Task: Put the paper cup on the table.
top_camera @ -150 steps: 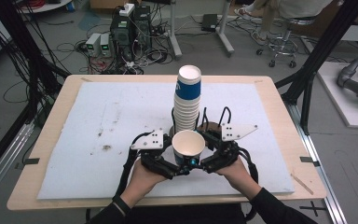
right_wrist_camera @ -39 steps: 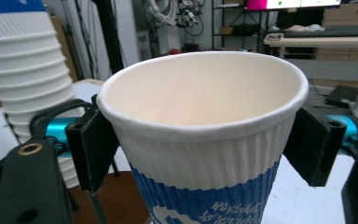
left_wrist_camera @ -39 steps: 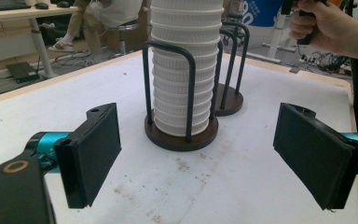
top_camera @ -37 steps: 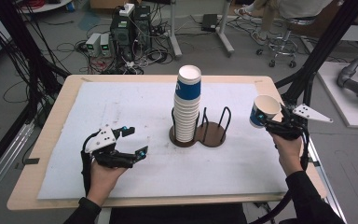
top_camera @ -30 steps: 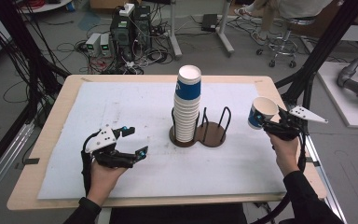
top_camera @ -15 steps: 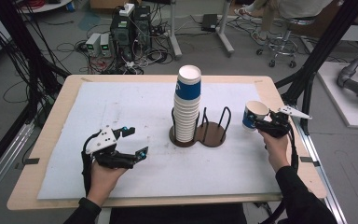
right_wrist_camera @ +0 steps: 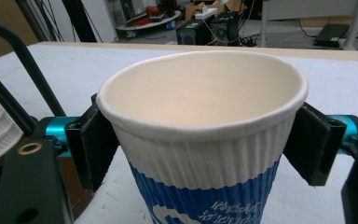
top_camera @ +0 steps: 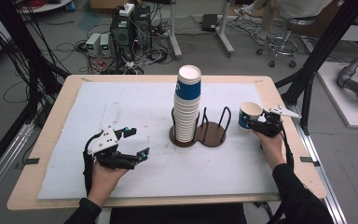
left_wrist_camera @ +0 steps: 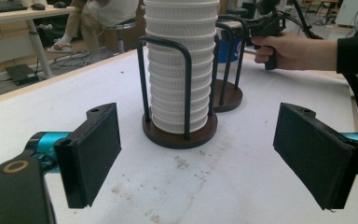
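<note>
paper cup (right_wrist_camera: pixel 200 140) upright, clamped between right hand-held gripper (top_camera: pixel 261 125) pads, left hand-held gripper (top_camera: pixel 133 144) released

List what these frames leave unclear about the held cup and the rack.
- Paper cup: its base is cut off by the bottom edge of the right gripper view; the blue print is cropped and unreadable.
- Whether the cup touches the table: too small in the high view.
- Rack: the empty slot's base is partly hidden behind the cup stack in the left gripper view.
</note>
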`<state>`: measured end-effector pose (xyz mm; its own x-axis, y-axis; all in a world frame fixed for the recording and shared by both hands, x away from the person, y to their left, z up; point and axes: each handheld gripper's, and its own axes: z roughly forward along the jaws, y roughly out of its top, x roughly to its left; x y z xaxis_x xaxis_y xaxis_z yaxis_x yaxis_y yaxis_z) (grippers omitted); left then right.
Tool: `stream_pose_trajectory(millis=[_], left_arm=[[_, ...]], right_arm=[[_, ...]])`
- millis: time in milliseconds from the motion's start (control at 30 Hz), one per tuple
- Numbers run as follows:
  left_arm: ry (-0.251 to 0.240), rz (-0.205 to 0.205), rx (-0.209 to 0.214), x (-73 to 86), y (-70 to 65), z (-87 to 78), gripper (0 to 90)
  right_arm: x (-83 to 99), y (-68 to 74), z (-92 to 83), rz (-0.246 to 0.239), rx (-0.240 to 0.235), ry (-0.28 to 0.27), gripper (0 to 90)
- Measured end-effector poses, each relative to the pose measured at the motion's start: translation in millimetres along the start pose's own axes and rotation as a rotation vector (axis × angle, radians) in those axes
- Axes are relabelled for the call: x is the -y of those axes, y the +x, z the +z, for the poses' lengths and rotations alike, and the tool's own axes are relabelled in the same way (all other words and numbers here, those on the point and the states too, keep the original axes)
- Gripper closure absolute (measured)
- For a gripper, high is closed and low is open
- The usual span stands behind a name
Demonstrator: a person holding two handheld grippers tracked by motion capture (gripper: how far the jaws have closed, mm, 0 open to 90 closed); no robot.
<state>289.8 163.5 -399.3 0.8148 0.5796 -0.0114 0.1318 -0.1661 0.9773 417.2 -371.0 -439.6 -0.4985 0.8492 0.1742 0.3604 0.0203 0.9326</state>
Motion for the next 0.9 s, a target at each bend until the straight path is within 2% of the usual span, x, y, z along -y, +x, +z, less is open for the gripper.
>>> stream_pose_trajectory(millis=[267,633,900], left_arm=[[0.000,0.003,0.002,-0.4,-0.9,1.6,14.7],[0.006,0.015,0.006,-2.3,-2.2,5.3,14.7],[0.007,0.018,0.015,-3.0,-2.5,8.2,14.7]], right_arm=[[0.1,1.0,-1.7,0.008,0.008,0.032,19.3],[1.5,8.5,-9.6,-0.049,0.047,0.077,18.5],[2.2,12.4,-12.9,-0.070,0.060,0.096,17.8]])
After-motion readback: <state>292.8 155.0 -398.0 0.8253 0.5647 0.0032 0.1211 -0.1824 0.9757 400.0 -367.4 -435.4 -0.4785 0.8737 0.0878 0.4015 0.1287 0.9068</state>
